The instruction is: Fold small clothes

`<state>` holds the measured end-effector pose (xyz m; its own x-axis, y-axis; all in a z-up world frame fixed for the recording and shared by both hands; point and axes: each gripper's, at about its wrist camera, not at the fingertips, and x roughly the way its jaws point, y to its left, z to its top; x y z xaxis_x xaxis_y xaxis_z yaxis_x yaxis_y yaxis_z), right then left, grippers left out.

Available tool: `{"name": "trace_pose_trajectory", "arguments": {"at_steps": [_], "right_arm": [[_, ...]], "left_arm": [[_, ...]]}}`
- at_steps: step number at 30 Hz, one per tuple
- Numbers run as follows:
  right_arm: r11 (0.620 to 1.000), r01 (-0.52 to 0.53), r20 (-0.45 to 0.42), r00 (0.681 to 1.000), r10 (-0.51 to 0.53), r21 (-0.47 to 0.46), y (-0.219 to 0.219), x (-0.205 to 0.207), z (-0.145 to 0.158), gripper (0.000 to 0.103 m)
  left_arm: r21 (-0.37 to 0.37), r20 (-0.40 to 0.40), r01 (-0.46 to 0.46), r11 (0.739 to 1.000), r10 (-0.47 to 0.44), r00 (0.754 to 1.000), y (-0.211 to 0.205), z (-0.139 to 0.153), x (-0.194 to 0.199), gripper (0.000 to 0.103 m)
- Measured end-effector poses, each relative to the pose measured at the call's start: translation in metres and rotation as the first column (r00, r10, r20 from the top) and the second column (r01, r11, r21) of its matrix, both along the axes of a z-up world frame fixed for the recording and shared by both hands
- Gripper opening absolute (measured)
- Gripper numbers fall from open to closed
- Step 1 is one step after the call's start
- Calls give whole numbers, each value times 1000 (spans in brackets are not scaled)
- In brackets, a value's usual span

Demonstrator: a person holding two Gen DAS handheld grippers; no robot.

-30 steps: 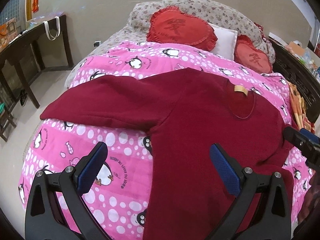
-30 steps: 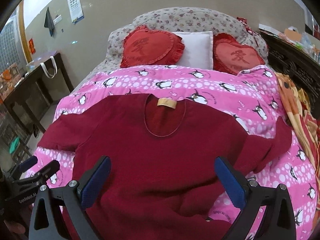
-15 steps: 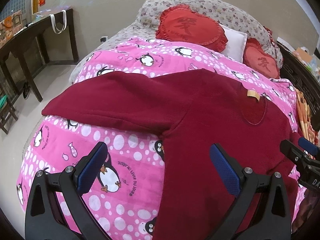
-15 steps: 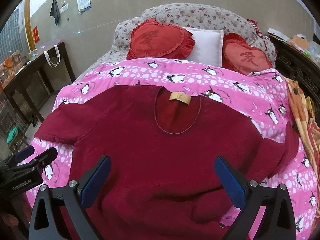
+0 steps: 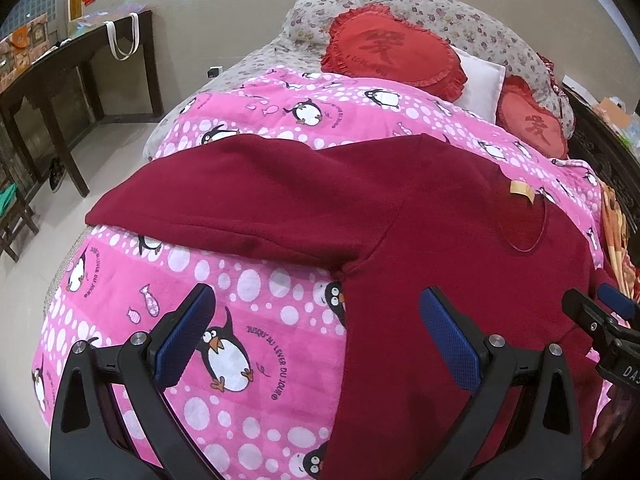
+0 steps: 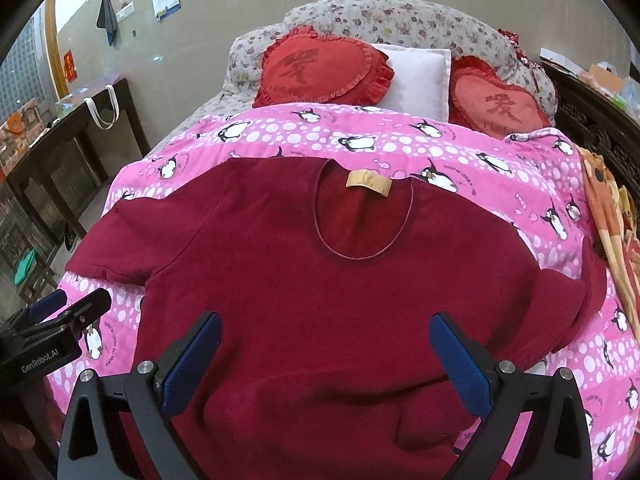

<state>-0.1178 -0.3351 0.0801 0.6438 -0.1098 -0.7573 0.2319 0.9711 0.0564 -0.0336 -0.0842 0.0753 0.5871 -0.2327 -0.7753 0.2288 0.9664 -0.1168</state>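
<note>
Both grippers had pushed closer over the bed since a moment before, and the sweater filled more of each view. Left gripper (image 5: 316,334) had its blue pads (image 5: 185,334) spread wide, holding nothing, above the sweater's left edge below the armpit. Right gripper (image 6: 326,364) was equally wide and empty, over the near hem. The dark red sweater (image 6: 320,280) lay flat on the pink penguin quilt (image 5: 248,344), left sleeve stretched out, neckline toward the far heart-shaped cushions (image 6: 320,68).

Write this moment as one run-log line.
stage: pre-grasp | red sweater: spread flat on penguin blanket | left gripper: open | right gripper: open, above sweater
</note>
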Motion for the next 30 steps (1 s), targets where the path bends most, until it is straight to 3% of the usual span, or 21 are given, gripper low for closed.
{"name": "trace_pose_trajectory", "arguments": {"at_steps": [30], "right_arm": [[1000,27,-18,999,-27,0,-3,6,-9,102]], "left_arm": [[-3,-24,-29,1000,29,999,9,-6,8,102]]}}
